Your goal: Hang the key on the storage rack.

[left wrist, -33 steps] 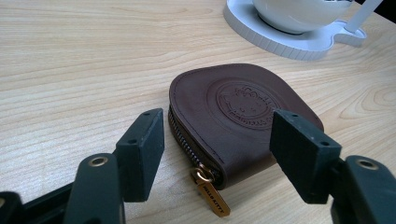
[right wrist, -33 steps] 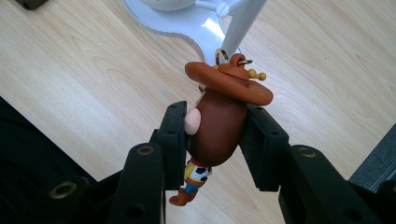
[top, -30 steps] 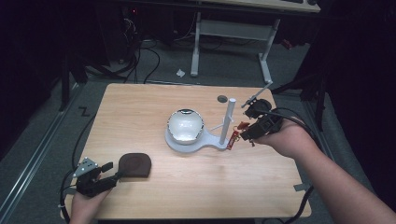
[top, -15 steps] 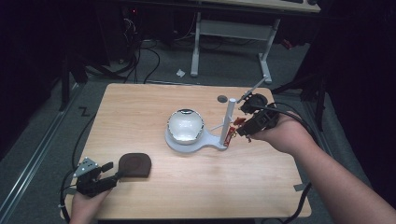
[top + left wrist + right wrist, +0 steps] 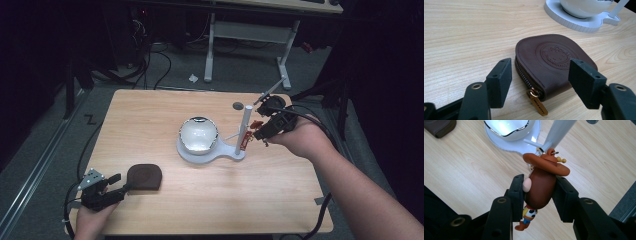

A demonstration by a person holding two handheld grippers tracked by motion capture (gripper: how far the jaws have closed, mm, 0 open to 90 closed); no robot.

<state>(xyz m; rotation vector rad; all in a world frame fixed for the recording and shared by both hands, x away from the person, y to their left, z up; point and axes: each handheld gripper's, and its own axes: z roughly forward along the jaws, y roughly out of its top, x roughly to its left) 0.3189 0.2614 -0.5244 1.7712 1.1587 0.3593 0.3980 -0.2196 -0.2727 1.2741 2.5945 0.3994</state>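
Wooden table (image 5: 150, 115), dim room, perhaps carpeted

The pouch (image 5: 551, 66) is dark brown leather with a stamped round cat emblem and a brass-coloured zip pull (image 5: 537, 105). The figure (image 5: 541, 186) is brown — orange-brown hat, pink ear, a black-and-white cow-spot vest, blue and orange below. The stand (image 5: 212, 150) is white — its bowl (image 5: 198, 132) glossy white. The table (image 5: 150, 115) is pale wood grain; both sets of jaws are black.

Brown cowboy figurine (image 5: 541, 187), clamped upright
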